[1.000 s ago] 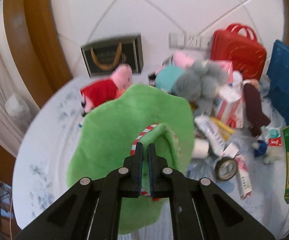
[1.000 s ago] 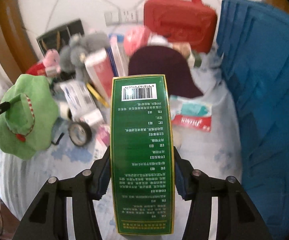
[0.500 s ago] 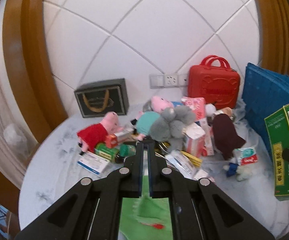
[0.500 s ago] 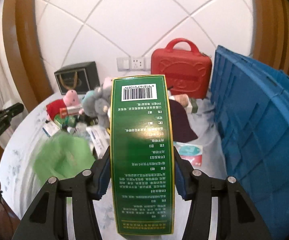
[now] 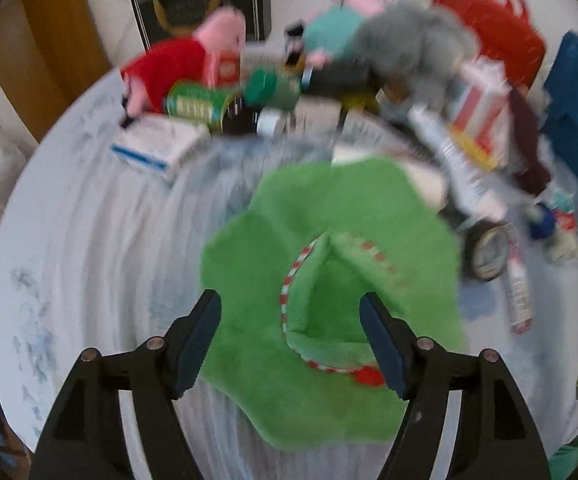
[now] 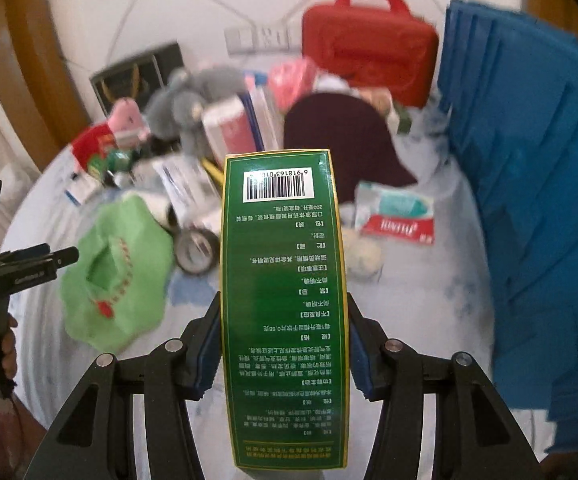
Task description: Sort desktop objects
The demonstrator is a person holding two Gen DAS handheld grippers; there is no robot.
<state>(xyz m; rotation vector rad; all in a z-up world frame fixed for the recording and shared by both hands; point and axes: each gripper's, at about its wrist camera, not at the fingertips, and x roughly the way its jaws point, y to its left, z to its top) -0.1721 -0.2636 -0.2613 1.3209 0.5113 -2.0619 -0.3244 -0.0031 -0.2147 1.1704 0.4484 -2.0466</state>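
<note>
Left gripper [image 5: 291, 334] fingers now spread above dropped green hat [image 5: 329, 292], right gripper [image 6: 285, 344] still pinching green box [image 6: 283, 312].

green hat [image 5: 329, 248] lies on cluttered white table [image 5: 89, 240].

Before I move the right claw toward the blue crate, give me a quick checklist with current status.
1. Right claw gripping the green medicine box: ok, both pads press its sides.
2. Box straight in the grip: ok, it runs along the fingers, barcode end forward.
3. Left claw free: ok, jaws open, holding nothing.
4. Green plush hat released: ok, it lies on the table between the open fingers.
5. Blue crate reachable: ok, it stands to the right of the box.
6. Room inside the crate: cannot tell, only its outer wall shows.
</note>
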